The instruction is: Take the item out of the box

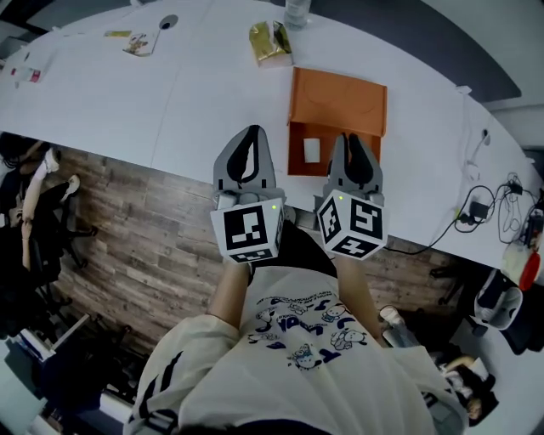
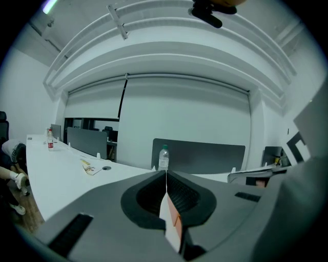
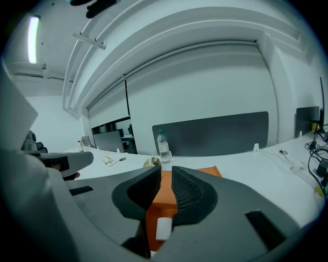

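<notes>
Head view, right tool (image 1: 352, 146) overlapping box (image 1: 338, 104) edge

A white table (image 1: 102, 102) carries an orange box (image 1: 337, 102), a gold packet (image 1: 270, 42) and a bottle (image 1: 297, 10)

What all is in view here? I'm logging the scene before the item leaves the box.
table: one, white, curved, across the view
box: one, orange, open, table's near edge
item: one, white, inside the box
packet: one, gold, beyond the box
water bottle: one, clear, far edge
cables: several, dark, table's right end
left gripper: one, grey, jaws shut, left of box
right gripper: one, grey, jaws shut, at box's near right corner
</notes>
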Demonstrator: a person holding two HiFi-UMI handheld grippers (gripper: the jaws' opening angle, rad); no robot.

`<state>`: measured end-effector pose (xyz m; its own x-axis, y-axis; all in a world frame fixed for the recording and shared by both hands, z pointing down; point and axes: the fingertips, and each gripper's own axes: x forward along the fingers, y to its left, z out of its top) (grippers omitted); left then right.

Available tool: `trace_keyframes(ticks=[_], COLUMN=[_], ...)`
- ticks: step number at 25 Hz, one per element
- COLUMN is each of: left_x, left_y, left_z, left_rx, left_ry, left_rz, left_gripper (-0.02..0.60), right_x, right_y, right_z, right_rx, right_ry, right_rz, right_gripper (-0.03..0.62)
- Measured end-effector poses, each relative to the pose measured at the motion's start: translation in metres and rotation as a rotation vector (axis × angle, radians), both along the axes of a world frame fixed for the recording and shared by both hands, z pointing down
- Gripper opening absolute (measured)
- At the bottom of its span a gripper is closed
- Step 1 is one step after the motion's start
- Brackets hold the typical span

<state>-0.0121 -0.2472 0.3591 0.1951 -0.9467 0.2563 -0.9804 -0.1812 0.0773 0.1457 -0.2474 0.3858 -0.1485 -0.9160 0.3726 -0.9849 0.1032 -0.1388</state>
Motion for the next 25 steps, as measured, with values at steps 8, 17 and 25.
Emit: trace_keyframes(ticks=[8, 17, 25], left_x=[-0.001, 0.001, 0.003], left_y=[-0.023, -0.034, -0.041], left_z=[0.026, 0.05, 0.073], left_rx=[-0.058, -0.115, -0.169], left_ry=[0.012, 0.011, 0.015], left_rz=[0.023, 0.046, 0.064], left_gripper=[0.02, 0.019, 0.019], right_x=[-0.004, -0.006, -0.009], right_y=[-0.016, -0.023, -0.027], right_z=[0.024, 0.049, 0.07], right_rx=[-0.071, -0.137, -0.199], right_ry=[0.02, 0.042, 0.048], right_rz=[-0.004, 0.006, 0.001], right_gripper=[0.063, 0.063, 0.079])
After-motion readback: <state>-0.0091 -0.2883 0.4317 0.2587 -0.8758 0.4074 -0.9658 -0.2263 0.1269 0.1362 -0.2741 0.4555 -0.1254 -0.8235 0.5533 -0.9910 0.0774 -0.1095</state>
